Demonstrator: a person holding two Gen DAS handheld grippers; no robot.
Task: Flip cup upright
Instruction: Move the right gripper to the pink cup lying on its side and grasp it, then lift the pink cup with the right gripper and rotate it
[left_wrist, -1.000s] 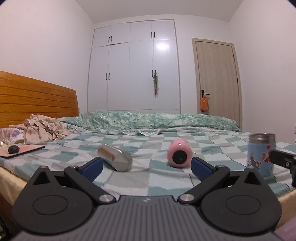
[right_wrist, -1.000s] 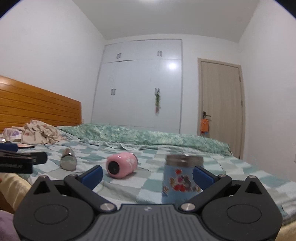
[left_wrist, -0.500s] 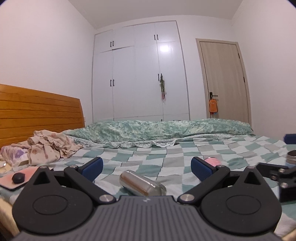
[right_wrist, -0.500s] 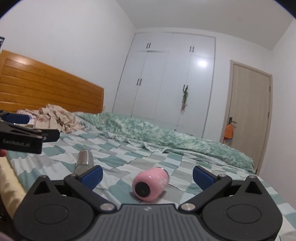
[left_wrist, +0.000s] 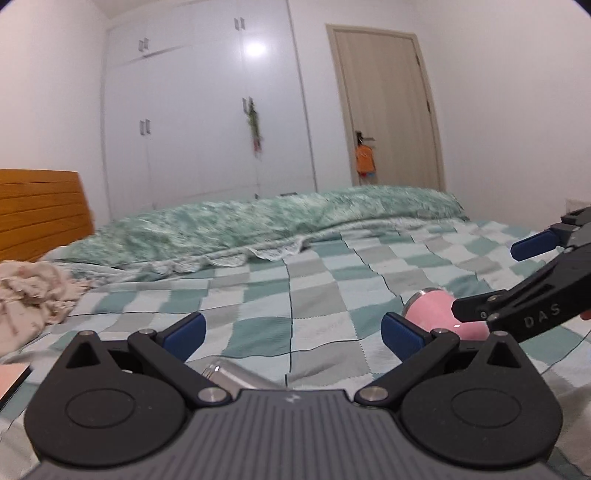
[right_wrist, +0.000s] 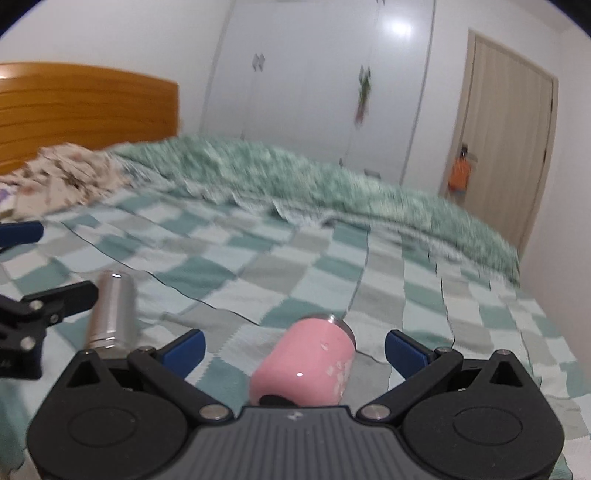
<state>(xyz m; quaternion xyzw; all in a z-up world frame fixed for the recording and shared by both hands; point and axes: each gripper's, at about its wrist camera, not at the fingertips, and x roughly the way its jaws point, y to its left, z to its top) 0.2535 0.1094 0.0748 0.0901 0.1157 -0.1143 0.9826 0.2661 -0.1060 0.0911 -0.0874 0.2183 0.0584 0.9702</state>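
Observation:
A pink cup (right_wrist: 304, 363) lies on its side on the checkered bedspread, between the open fingers of my right gripper (right_wrist: 294, 345), close to its body. It also shows in the left wrist view (left_wrist: 436, 312), partly behind the right gripper (left_wrist: 517, 295). A steel cup (left_wrist: 231, 374) lies on its side just under my open left gripper (left_wrist: 291, 332). In the right wrist view the steel cup (right_wrist: 112, 310) lies left of the pink one, with the left gripper (right_wrist: 33, 295) beside it.
The bed (left_wrist: 295, 295) has a checkered teal and grey cover, a green quilt (left_wrist: 258, 225) rolled along the far side, crumpled clothes (left_wrist: 26, 291) at the left by the wooden headboard (left_wrist: 40, 210). A wardrobe and door stand behind.
Both grippers moved forward and down over the bed. The right one now straddles the pink cup; the left one sits over the steel cup. The blue cup has left both views.

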